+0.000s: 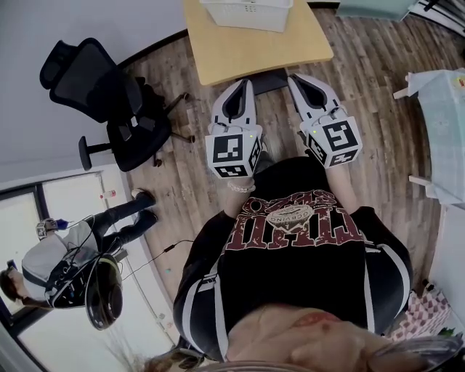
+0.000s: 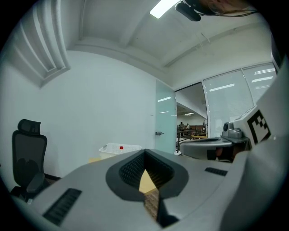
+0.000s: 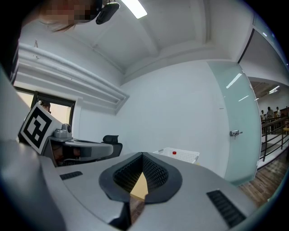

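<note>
While we're holding left gripper (image 1: 249, 83) and right gripper (image 1: 293, 78) closed, empty, any forward push is risking the twelve-o'clock table (image 1: 254, 51).

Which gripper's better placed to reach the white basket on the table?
Left, marginally. The left gripper sits straight in front of the middle of the white basket. The right gripper sits off its right end. Both are shut and empty, at the wooden table's near edge.
</note>
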Action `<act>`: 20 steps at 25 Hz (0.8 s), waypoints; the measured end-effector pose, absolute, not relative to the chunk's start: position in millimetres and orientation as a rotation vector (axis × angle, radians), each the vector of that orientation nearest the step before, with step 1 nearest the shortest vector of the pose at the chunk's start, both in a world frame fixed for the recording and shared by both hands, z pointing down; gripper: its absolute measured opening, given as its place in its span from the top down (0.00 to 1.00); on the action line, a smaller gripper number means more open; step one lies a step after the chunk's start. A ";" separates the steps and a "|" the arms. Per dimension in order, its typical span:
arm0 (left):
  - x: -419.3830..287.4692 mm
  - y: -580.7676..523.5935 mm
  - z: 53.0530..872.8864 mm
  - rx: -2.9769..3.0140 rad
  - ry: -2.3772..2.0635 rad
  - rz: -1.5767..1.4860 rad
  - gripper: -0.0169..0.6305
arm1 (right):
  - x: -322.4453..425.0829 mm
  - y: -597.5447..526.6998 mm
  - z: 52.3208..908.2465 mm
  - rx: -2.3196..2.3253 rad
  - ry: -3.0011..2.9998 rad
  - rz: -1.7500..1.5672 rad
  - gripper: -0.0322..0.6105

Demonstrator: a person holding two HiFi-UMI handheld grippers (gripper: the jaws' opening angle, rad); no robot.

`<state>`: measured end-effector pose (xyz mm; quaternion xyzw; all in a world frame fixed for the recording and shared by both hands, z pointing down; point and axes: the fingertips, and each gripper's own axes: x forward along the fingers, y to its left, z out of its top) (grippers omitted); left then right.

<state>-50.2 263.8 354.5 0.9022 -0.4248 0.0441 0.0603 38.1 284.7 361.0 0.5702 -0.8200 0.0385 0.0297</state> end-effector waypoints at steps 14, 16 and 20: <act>-49.8 187.8 360.0 2.743 -1.154 0.116 0.90 | 31.9 211.9 361.0 1.814 -2.479 0.121 0.92; -51.2 179.1 359.8 2.748 -1.135 0.116 0.90 | 28.9 203.0 359.8 1.822 -2.475 0.119 0.92; -59.4 159.8 361.3 2.766 -1.109 0.128 0.90 | 17.4 183.6 361.2 1.831 -2.462 0.111 0.92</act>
